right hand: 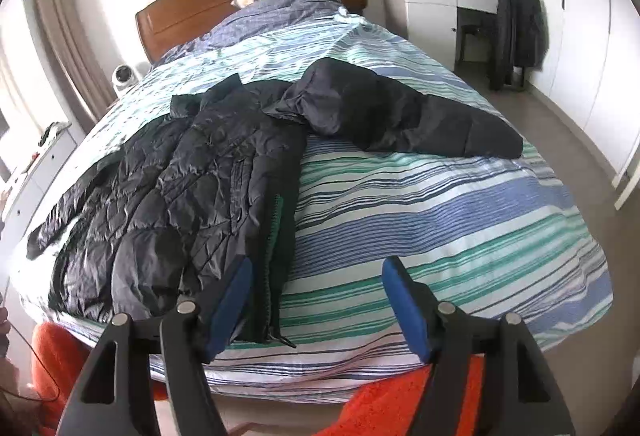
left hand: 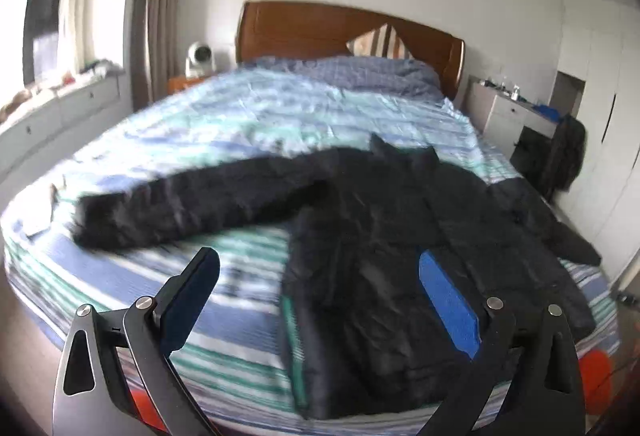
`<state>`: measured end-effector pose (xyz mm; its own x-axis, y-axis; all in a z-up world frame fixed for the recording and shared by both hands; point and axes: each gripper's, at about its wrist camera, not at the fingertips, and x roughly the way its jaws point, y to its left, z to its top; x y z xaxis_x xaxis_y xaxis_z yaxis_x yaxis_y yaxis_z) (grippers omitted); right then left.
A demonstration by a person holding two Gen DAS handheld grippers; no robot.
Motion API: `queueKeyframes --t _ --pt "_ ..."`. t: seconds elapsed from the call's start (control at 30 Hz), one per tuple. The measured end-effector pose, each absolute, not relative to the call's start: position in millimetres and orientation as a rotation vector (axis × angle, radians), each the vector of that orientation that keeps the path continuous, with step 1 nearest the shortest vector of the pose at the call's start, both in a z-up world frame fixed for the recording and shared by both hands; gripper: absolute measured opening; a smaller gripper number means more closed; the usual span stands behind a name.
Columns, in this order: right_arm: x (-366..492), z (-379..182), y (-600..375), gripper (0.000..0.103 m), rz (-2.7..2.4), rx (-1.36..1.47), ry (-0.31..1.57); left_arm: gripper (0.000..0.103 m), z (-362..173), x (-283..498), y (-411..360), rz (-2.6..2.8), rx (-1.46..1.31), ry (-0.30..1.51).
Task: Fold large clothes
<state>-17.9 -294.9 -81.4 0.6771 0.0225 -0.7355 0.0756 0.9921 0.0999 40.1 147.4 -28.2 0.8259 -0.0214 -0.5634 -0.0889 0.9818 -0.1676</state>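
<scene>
A large black puffer jacket (left hand: pixel 372 236) lies spread flat on the striped bed (left hand: pixel 224 116), collar toward the headboard, both sleeves stretched out sideways. In the right wrist view the jacket (right hand: pixel 192 180) covers the bed's left half, with one sleeve (right hand: pixel 400 116) reaching right. My left gripper (left hand: pixel 316 268) is open and empty, held above the jacket's hem and the foot of the bed. My right gripper (right hand: pixel 316 276) is open and empty, above the jacket's zipper edge near the bed's foot.
A wooden headboard (left hand: pixel 340 28) with a striped pillow (left hand: pixel 380 42) and a blue duvet stands at the far end. A white desk (right hand: pixel 432 8) and a chair with a dark coat (right hand: pixel 520 32) stand to the right. An orange rug (right hand: pixel 400 408) lies below the bed's foot.
</scene>
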Motion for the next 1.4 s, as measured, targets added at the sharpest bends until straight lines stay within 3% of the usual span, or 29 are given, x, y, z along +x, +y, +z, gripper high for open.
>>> queueKeyframes --t 0.17,0.23,0.4,0.77,0.97,1.13,1.3,1.4 --pt "-28 -70 -297 0.070 -0.015 0.086 0.655 0.100 -57 57 120 -0.041 -0.203 0.762" --pt "-27 -66 -299 0.078 -0.018 0.066 0.626 0.100 -63 63 109 -0.054 -0.208 0.790" --pt "-13 -67 -316 0.080 -0.036 0.079 0.684 0.100 -58 72 71 -0.047 -0.051 0.784" --pt "24 -86 -411 0.080 -0.126 0.326 0.744 0.100 -52 90 33 -0.137 -0.147 0.812" --pt "63 -112 -482 0.080 -0.098 0.598 0.711 0.100 -53 84 23 -0.103 -0.189 0.834" --pt "94 -173 -552 0.081 -0.230 0.938 0.684 0.100 -52 66 22 -0.099 -0.143 0.842" --pt "108 -198 -575 0.080 -0.273 1.171 0.523 0.100 -52 53 46 -0.072 -0.168 0.852" --pt "135 -191 -571 0.049 -0.304 1.091 0.550 0.100 -59 52 66 -0.040 -0.202 0.858"
